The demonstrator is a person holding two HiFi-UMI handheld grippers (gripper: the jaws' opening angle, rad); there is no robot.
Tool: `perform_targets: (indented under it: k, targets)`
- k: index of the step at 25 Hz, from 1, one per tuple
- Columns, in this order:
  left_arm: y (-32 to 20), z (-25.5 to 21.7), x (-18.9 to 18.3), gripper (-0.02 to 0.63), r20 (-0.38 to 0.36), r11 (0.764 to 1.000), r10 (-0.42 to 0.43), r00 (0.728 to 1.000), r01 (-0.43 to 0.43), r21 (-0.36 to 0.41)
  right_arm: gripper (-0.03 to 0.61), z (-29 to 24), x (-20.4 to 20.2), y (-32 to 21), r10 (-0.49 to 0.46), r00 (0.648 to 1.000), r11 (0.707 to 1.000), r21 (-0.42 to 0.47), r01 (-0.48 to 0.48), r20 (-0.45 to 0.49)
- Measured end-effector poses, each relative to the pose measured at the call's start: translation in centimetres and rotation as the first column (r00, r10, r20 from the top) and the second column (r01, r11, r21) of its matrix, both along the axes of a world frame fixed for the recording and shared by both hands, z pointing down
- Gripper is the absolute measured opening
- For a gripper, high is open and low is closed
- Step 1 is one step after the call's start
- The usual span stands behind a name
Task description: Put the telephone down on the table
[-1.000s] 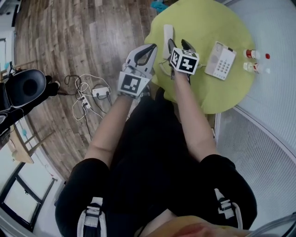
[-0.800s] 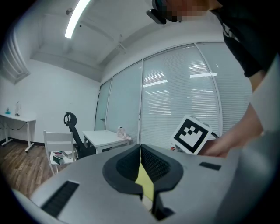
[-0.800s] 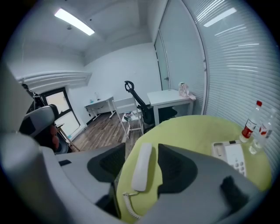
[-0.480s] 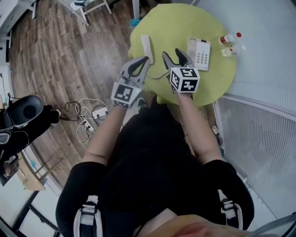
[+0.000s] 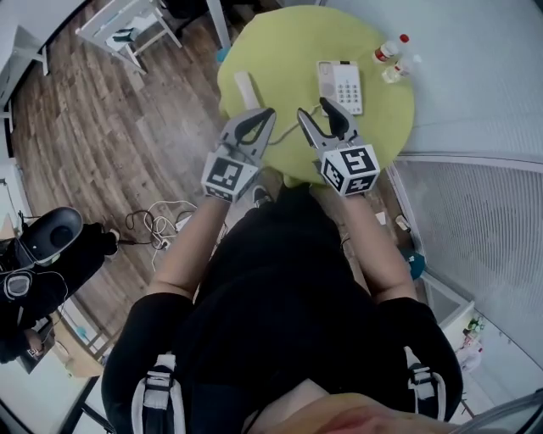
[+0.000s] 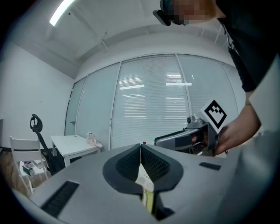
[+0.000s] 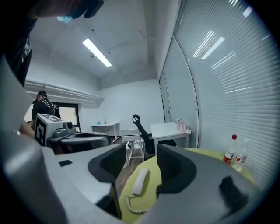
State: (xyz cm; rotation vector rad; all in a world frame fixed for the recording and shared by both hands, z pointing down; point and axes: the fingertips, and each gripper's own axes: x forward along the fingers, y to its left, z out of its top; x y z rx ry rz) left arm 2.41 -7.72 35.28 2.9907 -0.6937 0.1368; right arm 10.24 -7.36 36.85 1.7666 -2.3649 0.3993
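Note:
The white telephone base [image 5: 339, 85] with its keypad sits on the round green table [image 5: 280, 51]. Its handset [image 5: 247, 89] lies flat on the table to the left, joined by a coiled cord [image 7: 130, 206]. My left gripper [image 5: 268, 111] hovers at the table's near edge, just short of the handset, jaws shut and holding nothing. My right gripper [image 5: 314, 108] hangs beside it over the near edge, open and empty. Between its jaws, the right gripper view shows the handset [image 7: 140, 181] lying on the green top.
Two small red-capped bottles [image 5: 392, 52] stand at the table's far right, by the blind-covered glass wall [image 5: 475, 93]. A white chair [image 5: 127, 25] stands on the wooden floor at the far left. Cables and a power strip [image 5: 161, 225] lie on the floor left of my legs.
Both grippers have drawn back from over the table to its near edge. The handset and base stay put on the table as the head view shifts.

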Motion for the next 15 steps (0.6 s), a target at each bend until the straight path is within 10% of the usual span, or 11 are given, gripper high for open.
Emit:
perform_targets:
  k: [15]
  targets:
    - [5.3, -4.3, 3.2, 0.014, -0.034, 0.988, 0.155, 0.987, -0.154, 0.029, 0.023, -5.2, -0.1, 5.7, -0.066, 0.995, 0.98, 0.185, 0.078, -0.068]
